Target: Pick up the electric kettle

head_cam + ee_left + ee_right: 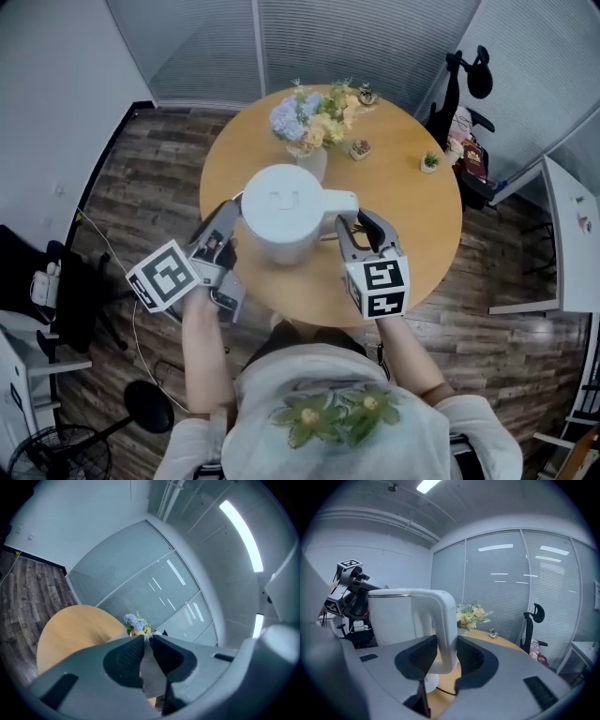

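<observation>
The white electric kettle [281, 214] hangs above the round wooden table [412, 220], held between both grippers. My right gripper [361, 228] is shut on its curved handle [445, 620], whose bar fills the gap between the dark pads [419, 656]. On the opposite side, my left gripper [232, 214] is shut on a thin pale edge of the kettle [151, 667] near the spout. In the right gripper view the kettle's body [391, 616] stands upright, with the left gripper's marker cube behind it at the left. Its white round base [425, 684] lies on the table below.
A vase of flowers [314, 117] stands just behind the kettle, with small potted plants [430, 161] further right. A dark cord [445, 692] runs from the base. A black office chair [464, 103] and a white desk [572, 225] stand to the right.
</observation>
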Available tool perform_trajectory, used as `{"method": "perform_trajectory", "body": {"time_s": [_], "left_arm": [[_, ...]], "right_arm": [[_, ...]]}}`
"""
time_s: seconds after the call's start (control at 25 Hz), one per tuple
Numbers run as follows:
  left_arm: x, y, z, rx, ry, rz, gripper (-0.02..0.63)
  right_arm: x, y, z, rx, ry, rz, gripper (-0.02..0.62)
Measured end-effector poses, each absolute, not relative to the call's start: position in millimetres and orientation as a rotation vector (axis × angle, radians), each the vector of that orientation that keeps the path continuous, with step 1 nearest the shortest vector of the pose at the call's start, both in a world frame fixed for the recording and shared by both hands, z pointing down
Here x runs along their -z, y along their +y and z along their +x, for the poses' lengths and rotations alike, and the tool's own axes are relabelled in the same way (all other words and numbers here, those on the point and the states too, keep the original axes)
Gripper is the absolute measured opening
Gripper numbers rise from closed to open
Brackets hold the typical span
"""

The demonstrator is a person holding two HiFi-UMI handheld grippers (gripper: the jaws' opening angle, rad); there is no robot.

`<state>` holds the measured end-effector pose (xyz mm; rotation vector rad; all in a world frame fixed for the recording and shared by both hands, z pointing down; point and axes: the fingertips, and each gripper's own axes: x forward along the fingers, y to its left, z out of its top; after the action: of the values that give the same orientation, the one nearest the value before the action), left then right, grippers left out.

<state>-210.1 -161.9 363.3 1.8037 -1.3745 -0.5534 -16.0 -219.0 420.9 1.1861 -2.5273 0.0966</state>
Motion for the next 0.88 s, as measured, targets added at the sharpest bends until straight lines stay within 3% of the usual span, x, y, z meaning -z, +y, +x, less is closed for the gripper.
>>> {"method": "perform_trajectory", "body": {"time_s": [0.88], "left_arm": [[-360,-106,-180,0.61,-1.505,1.693,0.063]], "right_arm": [[-416,-185,10,-0.085,-2.579,1.024,0.141]]}}
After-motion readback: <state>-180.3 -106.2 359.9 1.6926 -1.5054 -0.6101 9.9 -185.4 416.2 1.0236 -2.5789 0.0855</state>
